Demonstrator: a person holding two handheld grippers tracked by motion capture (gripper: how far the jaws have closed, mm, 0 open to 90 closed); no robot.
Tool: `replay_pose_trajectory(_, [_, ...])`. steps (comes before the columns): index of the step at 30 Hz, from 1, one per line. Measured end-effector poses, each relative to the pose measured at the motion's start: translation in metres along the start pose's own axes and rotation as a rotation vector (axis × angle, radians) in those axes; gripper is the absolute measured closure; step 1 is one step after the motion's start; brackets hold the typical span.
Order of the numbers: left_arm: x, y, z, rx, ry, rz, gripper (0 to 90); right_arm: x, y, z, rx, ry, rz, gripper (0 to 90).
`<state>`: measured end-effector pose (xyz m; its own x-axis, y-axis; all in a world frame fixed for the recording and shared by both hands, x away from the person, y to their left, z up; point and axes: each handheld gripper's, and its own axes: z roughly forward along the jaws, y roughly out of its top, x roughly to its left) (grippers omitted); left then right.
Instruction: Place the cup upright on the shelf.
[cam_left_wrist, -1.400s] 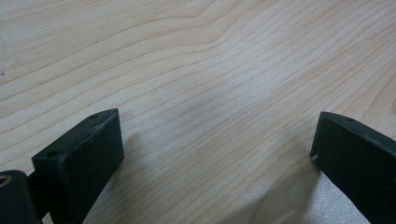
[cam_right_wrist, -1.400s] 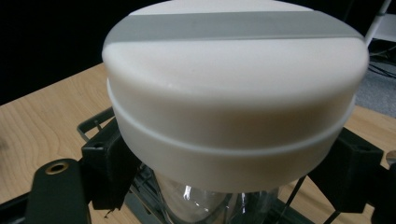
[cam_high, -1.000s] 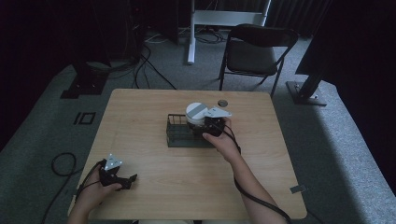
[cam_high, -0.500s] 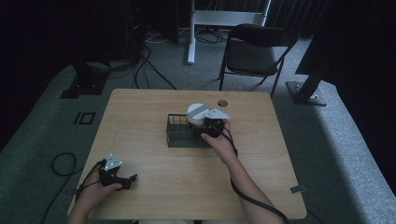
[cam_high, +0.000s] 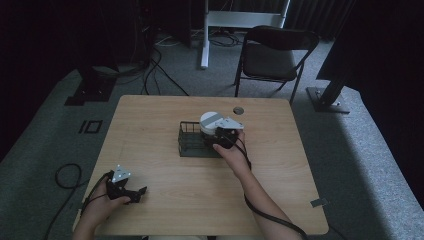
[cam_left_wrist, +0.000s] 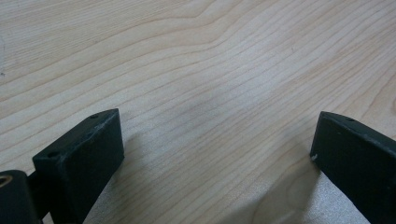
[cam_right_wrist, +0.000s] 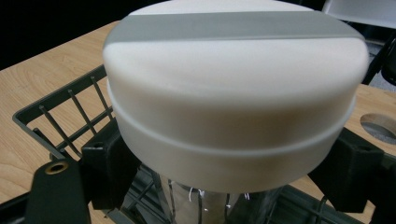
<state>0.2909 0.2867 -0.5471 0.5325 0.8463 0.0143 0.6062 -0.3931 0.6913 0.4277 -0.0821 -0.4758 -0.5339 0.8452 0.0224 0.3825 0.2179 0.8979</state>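
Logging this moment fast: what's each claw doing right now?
Left claw: open, empty, over the table.
Right claw: closed on the white-lidded jar.

Black tongs (cam_high: 131, 191); grey three-cornered plates; trailing black cables.

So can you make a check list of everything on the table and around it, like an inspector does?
Surface: wooden table, with a round hole near its far edge.
Job's things: white-lidded jar with a grey stripe on the lid, standing in a dark wire basket.
Clutter: nothing seen.
Grippers: right gripper has its jaws on either side of the jar just under the lid; left gripper is open and empty, low over bare wood.
Cables: one trails from each gripper; more lie on the floor behind.
Surroundings: grey carpet, folding chair, dark stands.
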Motion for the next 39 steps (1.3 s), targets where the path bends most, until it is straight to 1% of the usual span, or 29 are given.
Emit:
replay_pose_trajectory(4, [0.0,0.0,0.0,0.0,0.0,0.0,3.1,-0.002,0.0,-0.001,0.011,0.017,0.012,17.0])
replay_pose_trajectory(5, [0.0,0.0,0.0,0.001,0.0,0.001,3.1,-0.002,0.001,-0.001,0.015,0.022,0.016,15.5])
replay_pose_trajectory(6, [0.0,0.0,0.0,0.001,0.0,0.0,3.1,-0.002,0.001,-0.002,0.015,0.036,0.02,13.1])
replay_pose_trajectory(7, [0.0,0.0,0.0,0.0,0.0,0.0,3.1,-0.002,0.002,-0.003,0.024,0.048,0.009,12.9])
replay_pose_trajectory(12, [0.0,0.0,0.0,0.0,0.0,0.0,3.1,-0.003,0.002,-0.005,0.025,0.048,0.004,12.8])
replay_pose_trajectory(18, [0.0,0.0,0.0,0.0,0.0,0.0,3.1,-0.005,0.001,-0.009,0.017,0.068,0.003,12.7])
replay_pose_trajectory(21, [0.0,0.0,0.0,0.0,0.0,0.001,3.1,-0.006,0.002,-0.012,0.015,0.082,0.012,12.1])
replay_pose_trajectory(26, [0.0,0.0,0.0,0.001,0.0,0.0,3.1,-0.007,0.001,-0.015,0.017,0.091,0.005,11.9])
replay_pose_trajectory(29, [0.0,0.0,0.0,0.001,0.0,0.0,3.1,-0.009,0.001,-0.019,0.015,0.098,0.01,11.7])
replay_pose_trajectory(33, [0.0,0.0,0.0,0.001,0.0,0.0,3.1,-0.011,0.0,-0.025,0.01,0.107,0.001,11.7])
replay_pose_trajectory(35, [0.0,0.0,0.0,0.001,0.0,0.0,3.1,-0.012,-0.001,-0.027,0.005,0.115,0.004,11.7])
replay_pose_trajectory(39, [0.0,0.0,0.0,0.001,0.0,0.0,3.1,-0.015,-0.003,-0.031,-0.002,0.114,0.003,11.7])
